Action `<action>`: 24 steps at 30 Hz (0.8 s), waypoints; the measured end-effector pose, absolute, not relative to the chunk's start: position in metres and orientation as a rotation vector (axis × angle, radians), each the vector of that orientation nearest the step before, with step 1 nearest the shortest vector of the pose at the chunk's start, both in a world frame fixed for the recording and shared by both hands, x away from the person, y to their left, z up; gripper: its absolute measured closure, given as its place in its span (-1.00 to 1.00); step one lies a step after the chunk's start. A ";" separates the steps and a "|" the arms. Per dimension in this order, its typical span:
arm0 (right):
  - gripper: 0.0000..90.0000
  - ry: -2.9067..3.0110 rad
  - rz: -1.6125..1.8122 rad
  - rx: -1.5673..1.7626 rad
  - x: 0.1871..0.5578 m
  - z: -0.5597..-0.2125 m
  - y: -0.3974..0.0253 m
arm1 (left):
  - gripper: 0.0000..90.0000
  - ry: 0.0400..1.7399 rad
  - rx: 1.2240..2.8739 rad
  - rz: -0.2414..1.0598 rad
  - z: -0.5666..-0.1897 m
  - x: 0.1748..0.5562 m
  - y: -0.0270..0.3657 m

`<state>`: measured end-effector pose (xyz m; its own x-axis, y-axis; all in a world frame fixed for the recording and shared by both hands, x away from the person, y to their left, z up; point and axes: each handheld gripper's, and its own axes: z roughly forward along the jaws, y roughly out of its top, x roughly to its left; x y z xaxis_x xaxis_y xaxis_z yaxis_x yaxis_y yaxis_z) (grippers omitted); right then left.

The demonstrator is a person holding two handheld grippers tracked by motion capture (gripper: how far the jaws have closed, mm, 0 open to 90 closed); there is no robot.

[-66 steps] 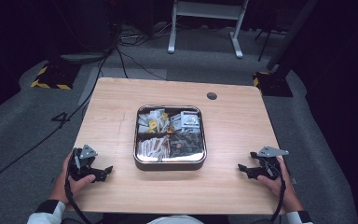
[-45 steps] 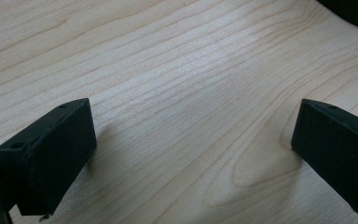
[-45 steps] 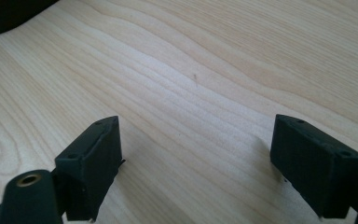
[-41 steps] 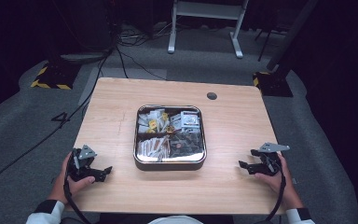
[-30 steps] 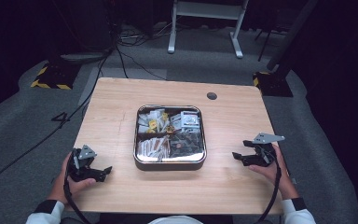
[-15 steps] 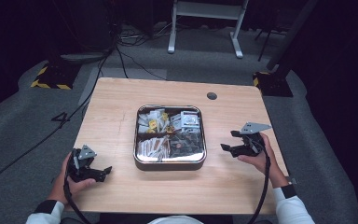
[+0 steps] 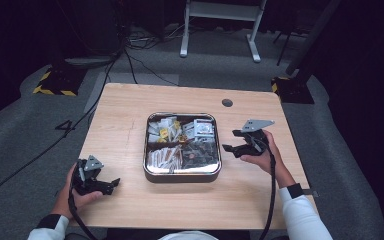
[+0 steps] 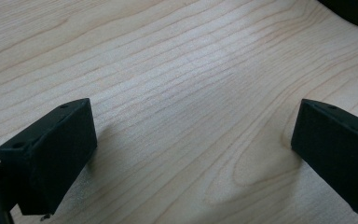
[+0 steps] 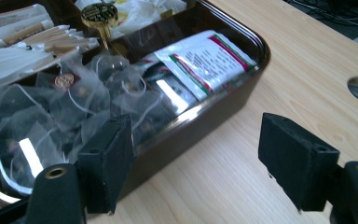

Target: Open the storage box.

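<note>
A metal tin (image 7: 182, 174) sits in the middle of the wooden counter (image 7: 125, 110), packed with tea bags (image 9: 79, 105), paper sachets (image 9: 205, 58) and sticks (image 9: 32, 35). The right claw (image 7: 234, 148) hovers just beside the tin's right wall, jaws spread wide with nothing between them. The left claw (image 7: 111, 185) rests near the counter's front left corner, well apart from the tin, jaws wide and empty over bare wood.

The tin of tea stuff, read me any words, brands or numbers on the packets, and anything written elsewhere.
White sachet with red and green edges in the tin: lines of print, too blurred to read.
Gold disc: embossed marks, unreadable.
"4" on the floor left of the table.
</note>
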<state>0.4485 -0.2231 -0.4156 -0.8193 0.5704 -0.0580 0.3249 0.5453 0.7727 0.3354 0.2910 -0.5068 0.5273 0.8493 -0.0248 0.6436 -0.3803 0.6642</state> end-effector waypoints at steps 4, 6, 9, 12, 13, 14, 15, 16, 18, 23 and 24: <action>-0.40 2.509 1.136 0.704 0.454 -0.416 -0.205 | -0.99 1.207 2.147 0.427 -0.507 0.335 0.291; -0.40 2.515 1.131 0.696 0.454 -0.416 -0.200 | -0.99 1.206 2.145 0.428 -0.507 0.335 0.291; -0.40 2.529 1.128 0.676 0.457 -0.418 -0.189 | -0.99 1.206 2.147 0.427 -0.507 0.335 0.291; -0.39 2.541 1.125 0.652 0.460 -0.419 -0.177 | -0.99 1.206 2.145 0.428 -0.507 0.335 0.291; -0.39 2.551 1.118 0.646 0.460 -0.419 -0.173 | -0.99 1.207 2.145 0.428 -0.507 0.335 0.291; -0.39 2.555 1.116 0.639 0.461 -0.420 -0.169 | -0.99 1.206 2.145 0.428 -0.507 0.335 0.291; -0.38 2.560 1.117 0.635 0.462 -0.420 -0.166 | -0.99 1.206 2.145 0.428 -0.507 0.335 0.291; -0.38 2.566 1.118 0.622 0.463 -0.421 -0.159 | -0.99 1.206 2.145 0.428 -0.507 0.335 0.291; -0.37 2.573 1.120 0.617 0.465 -0.422 -0.153 | -0.99 1.207 2.145 0.428 -0.507 0.335 0.291; -0.36 2.584 1.120 0.602 0.469 -0.424 -0.140 | -0.99 1.206 2.147 0.426 -0.507 0.335 0.291; -0.36 2.591 1.123 0.592 0.471 -0.426 -0.133 | -0.99 1.206 2.147 0.426 -0.507 0.335 0.291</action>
